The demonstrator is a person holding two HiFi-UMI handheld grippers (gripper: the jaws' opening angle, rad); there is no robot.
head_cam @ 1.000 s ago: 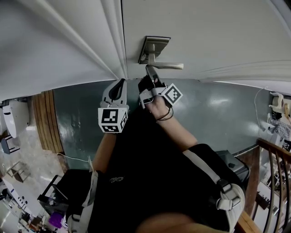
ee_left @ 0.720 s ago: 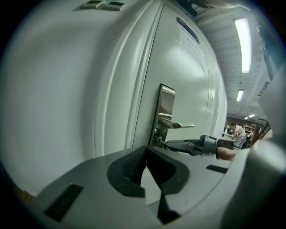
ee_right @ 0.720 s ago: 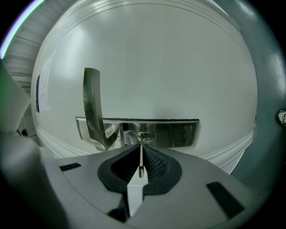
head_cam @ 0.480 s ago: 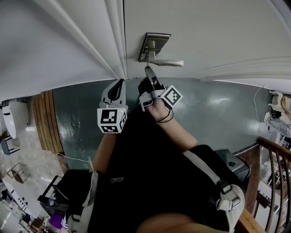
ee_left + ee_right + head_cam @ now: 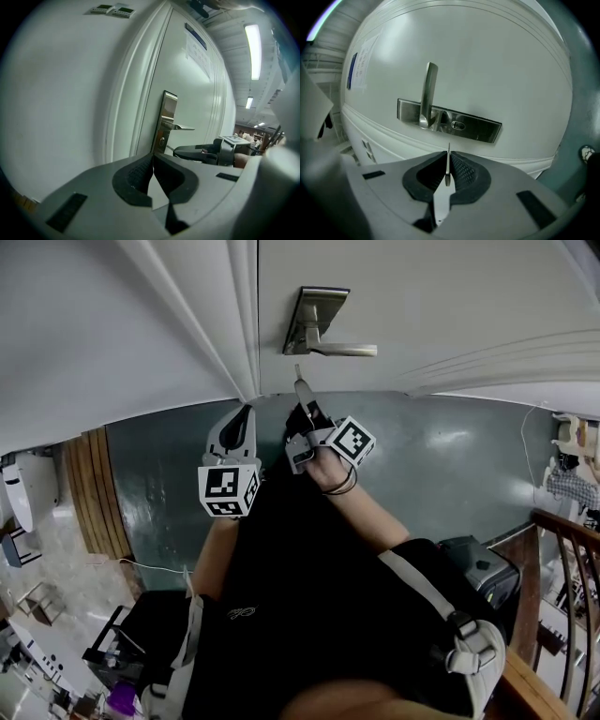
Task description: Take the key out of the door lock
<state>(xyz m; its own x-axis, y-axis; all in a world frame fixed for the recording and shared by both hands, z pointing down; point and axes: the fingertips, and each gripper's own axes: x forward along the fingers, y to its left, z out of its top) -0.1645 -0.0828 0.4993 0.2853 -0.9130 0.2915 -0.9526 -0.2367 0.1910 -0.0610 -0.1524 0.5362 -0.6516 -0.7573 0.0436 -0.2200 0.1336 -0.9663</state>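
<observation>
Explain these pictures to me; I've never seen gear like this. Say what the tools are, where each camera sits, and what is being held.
There is no robot arm here: a person holds a two-jaw gripper in each hand. One picture looks down from a camera on the person's head at a white door. The other two come from cameras riding on the grippers. The right gripper pinches a key, which is clear of the keyhole in the metal lock plate. The left gripper has its jaws together and holds nothing.
</observation>
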